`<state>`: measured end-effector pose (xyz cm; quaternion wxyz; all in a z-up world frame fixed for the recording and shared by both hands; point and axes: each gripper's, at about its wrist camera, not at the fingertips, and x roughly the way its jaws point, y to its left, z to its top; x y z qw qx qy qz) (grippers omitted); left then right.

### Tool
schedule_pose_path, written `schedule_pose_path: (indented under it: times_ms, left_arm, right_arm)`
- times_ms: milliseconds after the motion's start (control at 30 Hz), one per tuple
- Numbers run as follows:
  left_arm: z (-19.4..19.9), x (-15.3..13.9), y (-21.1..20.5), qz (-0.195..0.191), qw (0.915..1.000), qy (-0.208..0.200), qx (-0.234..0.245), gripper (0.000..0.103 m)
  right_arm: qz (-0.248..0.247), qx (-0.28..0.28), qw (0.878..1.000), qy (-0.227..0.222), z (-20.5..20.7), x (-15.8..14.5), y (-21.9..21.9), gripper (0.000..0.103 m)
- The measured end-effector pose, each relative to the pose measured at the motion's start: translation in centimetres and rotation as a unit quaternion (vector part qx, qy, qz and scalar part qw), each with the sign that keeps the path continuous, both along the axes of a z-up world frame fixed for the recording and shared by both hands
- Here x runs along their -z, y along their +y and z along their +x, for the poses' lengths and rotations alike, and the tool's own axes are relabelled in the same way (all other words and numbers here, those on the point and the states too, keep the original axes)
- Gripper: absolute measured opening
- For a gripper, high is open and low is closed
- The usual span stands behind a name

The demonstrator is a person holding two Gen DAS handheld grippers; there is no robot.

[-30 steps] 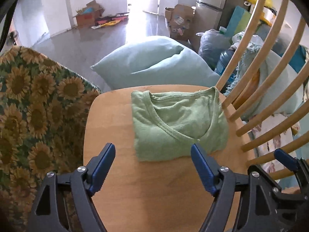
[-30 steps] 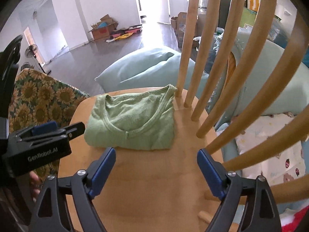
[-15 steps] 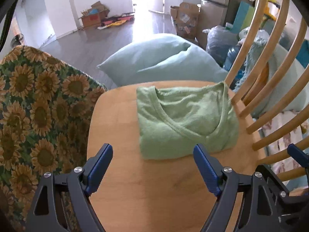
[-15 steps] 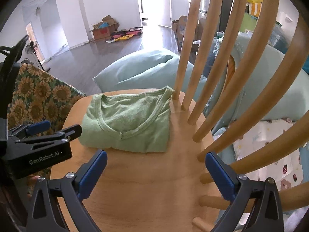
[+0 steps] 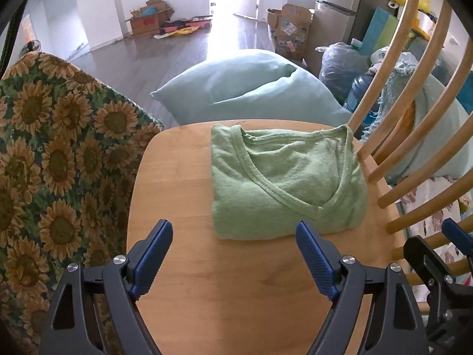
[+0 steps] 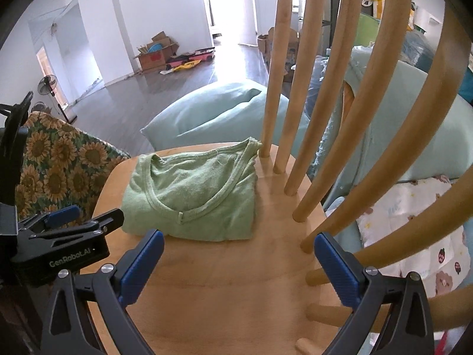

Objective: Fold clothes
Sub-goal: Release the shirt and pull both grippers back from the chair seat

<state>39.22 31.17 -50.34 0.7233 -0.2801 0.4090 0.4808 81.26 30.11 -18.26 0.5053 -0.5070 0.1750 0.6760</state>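
Blue-padded, my left gripper [image 5: 235, 261] and right gripper [image 6: 236, 266] both gape wide, holding nothing, above the wooden seat [image 5: 236, 295]. Beyond them the green shirt [image 5: 283, 183] lies folded on it, beside the spindles [image 6: 307, 94]. Farther off, a pillow [image 5: 245, 88].

A wooden chair [image 5: 207, 281] fills the middle, its spindles [image 6: 298, 74] rising at two o'clock. Sunflower cloth [image 5: 59, 162] lies at nine o'clock. A pale blue pillow [image 5: 245, 88] sits at twelve, cardboard boxes [image 5: 147, 20] beyond at eleven.
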Motion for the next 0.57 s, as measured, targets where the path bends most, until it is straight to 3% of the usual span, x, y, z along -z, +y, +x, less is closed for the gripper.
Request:
schedule_pose_path:
  times_ms: [267,567]
  left_arm:
    - [0.88,0.48,0.33,-0.013,0.9997,0.001,0.022,0.085]
    - [0.92,-0.02,0.39,0.003,0.9998,-0.005,0.016,0.085]
  right_arm:
    - [-0.011,-0.007,1.000,0.001,-0.20,0.45,0.13,0.103]
    - [-0.021,-0.013,1.000,0.001,-0.31,0.86,-0.09,0.103]
